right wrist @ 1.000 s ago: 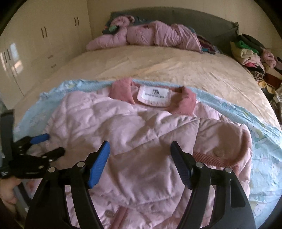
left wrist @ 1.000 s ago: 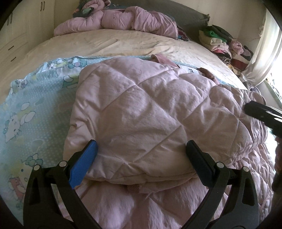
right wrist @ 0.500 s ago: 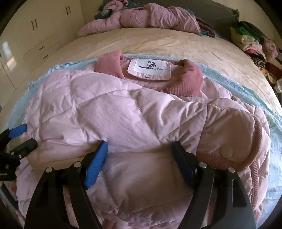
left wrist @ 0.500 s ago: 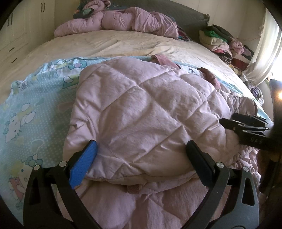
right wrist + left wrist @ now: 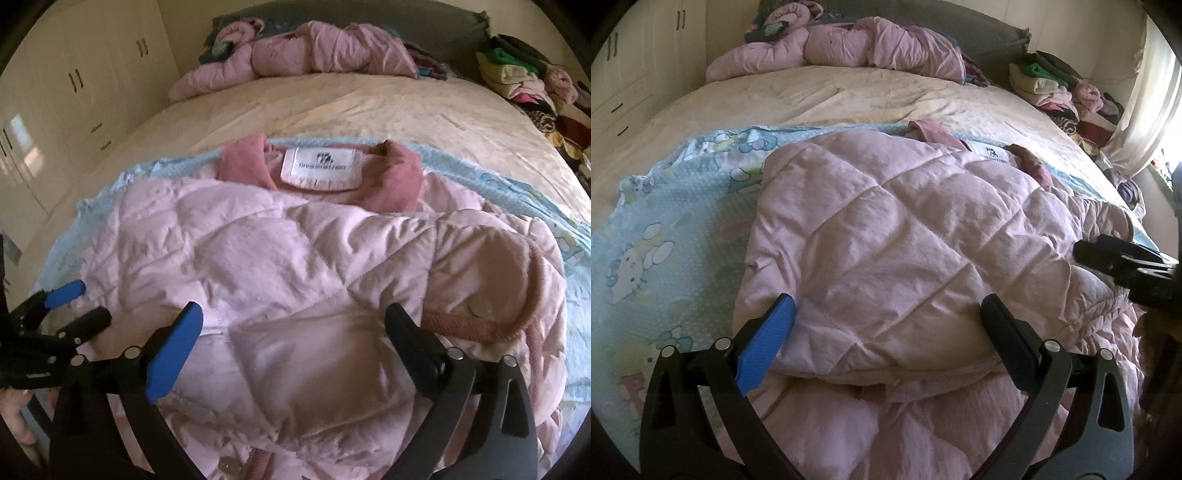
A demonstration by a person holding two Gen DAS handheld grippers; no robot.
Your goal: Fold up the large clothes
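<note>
A pink quilted jacket (image 5: 897, 243) lies folded on the bed, its rose collar (image 5: 399, 177) and white label (image 5: 320, 167) at the far end. My left gripper (image 5: 888, 317) is open wide over the near left fold, its pads clear of the cloth. My right gripper (image 5: 293, 326) hangs over the jacket's middle, a snap-buttoned cuff (image 5: 480, 306) just to its right. Its jaws are opening, with padded cloth lying below and between them but not pinched. Each gripper shows in the other's view: the right gripper (image 5: 1089, 253) and the left gripper (image 5: 88, 302).
Under the jacket lies a light-blue cartoon blanket (image 5: 665, 229) on the cream bed sheet (image 5: 332, 107). Another pink coat (image 5: 849, 51) is bunched by the headboard. Stacked clothes (image 5: 1056, 88) sit at far right, a wardrobe (image 5: 74, 92) stands left, and a curtain (image 5: 1145, 92) hangs right.
The right gripper's jaws spread wider. It came closer over the jacket and entered the left wrist view from the right edge. The left gripper stayed put.
</note>
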